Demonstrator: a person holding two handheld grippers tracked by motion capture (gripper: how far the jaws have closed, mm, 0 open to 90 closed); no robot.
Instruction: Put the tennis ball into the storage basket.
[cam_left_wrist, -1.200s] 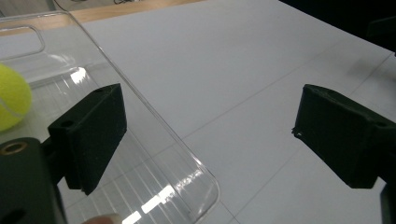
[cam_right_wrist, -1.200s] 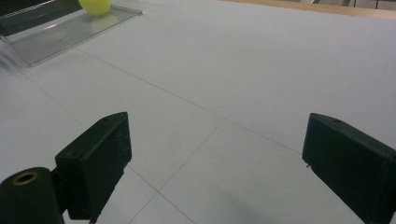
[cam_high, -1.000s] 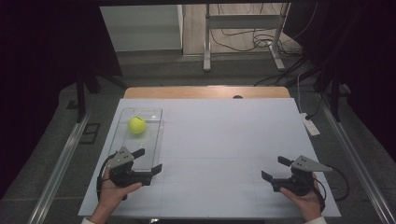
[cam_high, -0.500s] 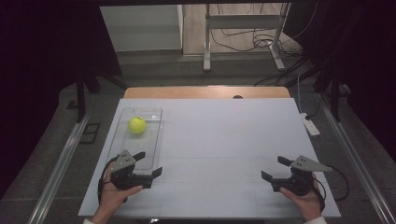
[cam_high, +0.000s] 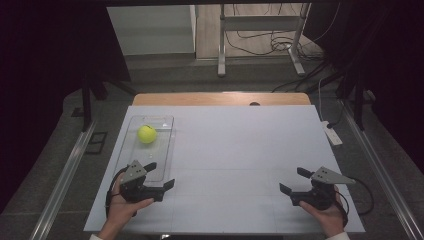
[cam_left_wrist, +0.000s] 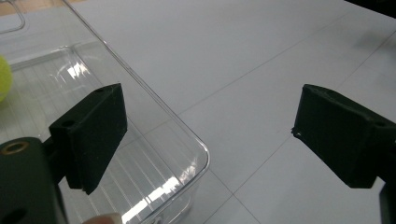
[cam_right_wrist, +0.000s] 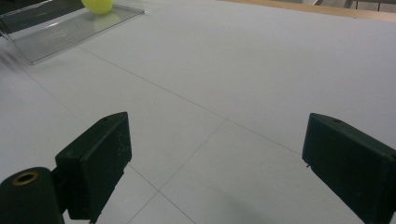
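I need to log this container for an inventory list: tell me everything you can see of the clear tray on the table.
The clear plastic tray is a shallow rectangular one with rounded corners, a ribbed floor and a thin raised rim. It lies flat at the left of the white table, long side running away from the person. A yellow-green tennis ball sits in its far half. The open left claw hovers at its near corner, one jaw over the tray floor.
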